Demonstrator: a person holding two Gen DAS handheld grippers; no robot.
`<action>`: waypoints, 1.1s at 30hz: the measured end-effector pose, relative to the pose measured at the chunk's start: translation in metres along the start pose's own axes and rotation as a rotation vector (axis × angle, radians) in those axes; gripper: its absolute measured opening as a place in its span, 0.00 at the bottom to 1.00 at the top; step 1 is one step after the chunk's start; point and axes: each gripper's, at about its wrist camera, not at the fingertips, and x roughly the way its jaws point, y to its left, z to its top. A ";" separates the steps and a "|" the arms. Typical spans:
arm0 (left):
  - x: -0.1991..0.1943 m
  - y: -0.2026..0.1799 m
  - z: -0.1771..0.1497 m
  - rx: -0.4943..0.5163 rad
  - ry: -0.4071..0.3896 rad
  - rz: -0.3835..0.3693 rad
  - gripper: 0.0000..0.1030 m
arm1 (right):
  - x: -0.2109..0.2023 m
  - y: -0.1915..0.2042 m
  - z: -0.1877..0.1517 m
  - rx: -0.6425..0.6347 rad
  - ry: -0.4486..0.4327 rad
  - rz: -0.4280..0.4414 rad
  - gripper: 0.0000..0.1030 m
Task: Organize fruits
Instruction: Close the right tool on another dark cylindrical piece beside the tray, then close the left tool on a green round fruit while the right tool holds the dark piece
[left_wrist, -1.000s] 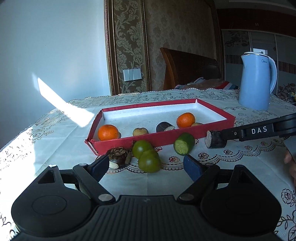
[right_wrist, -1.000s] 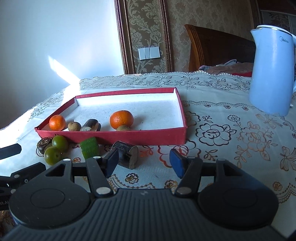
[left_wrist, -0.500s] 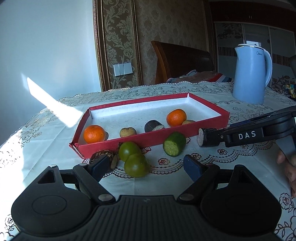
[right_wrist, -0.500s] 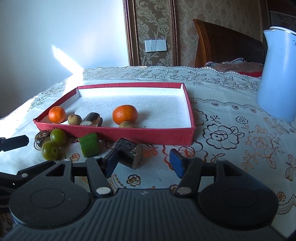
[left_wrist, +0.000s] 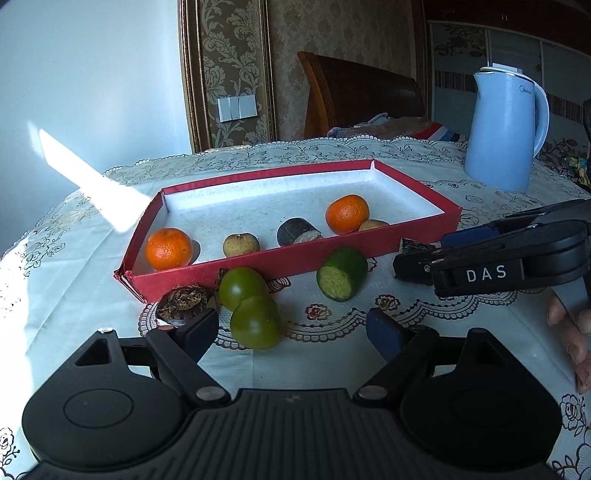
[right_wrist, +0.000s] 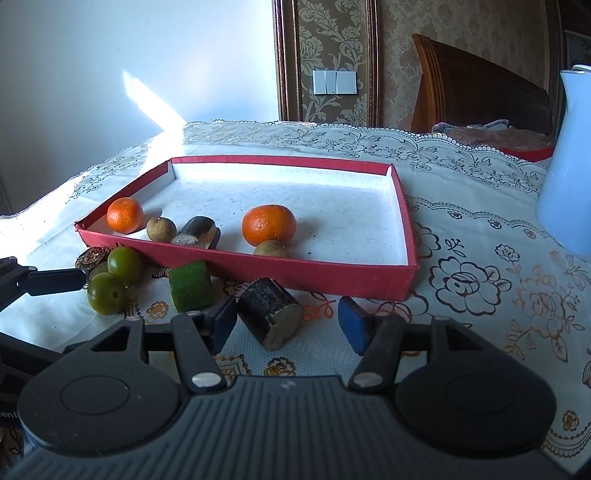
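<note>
My right tool (right_wrist: 286, 319), unclenched, straddles the dark cut cylinder (right_wrist: 271, 312) lying just outside the red tray (right_wrist: 314, 264), long axis angled toward the tray; my left tool (left_wrist: 291, 330) gapes empty.

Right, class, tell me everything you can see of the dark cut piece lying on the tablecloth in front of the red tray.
The dark piece is a short, stubby cylinder with near-black, rough-looking skin and a pale tan cut face turned toward the right wrist camera. It lies on its side on the tablecloth, just outside the red tray's near wall. It sits between the open fingers of the right gripper, nearer the left finger; neither pad clearly presses it.
</note>
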 end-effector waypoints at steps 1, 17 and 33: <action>0.001 0.001 0.001 -0.006 0.000 -0.001 0.85 | 0.000 0.000 0.000 0.001 0.000 0.002 0.56; 0.017 0.000 0.005 -0.064 0.065 0.056 0.69 | 0.010 0.006 0.000 -0.037 0.039 0.022 0.31; 0.025 -0.016 0.013 -0.089 0.087 0.166 0.69 | 0.012 0.010 0.000 -0.054 0.043 -0.003 0.30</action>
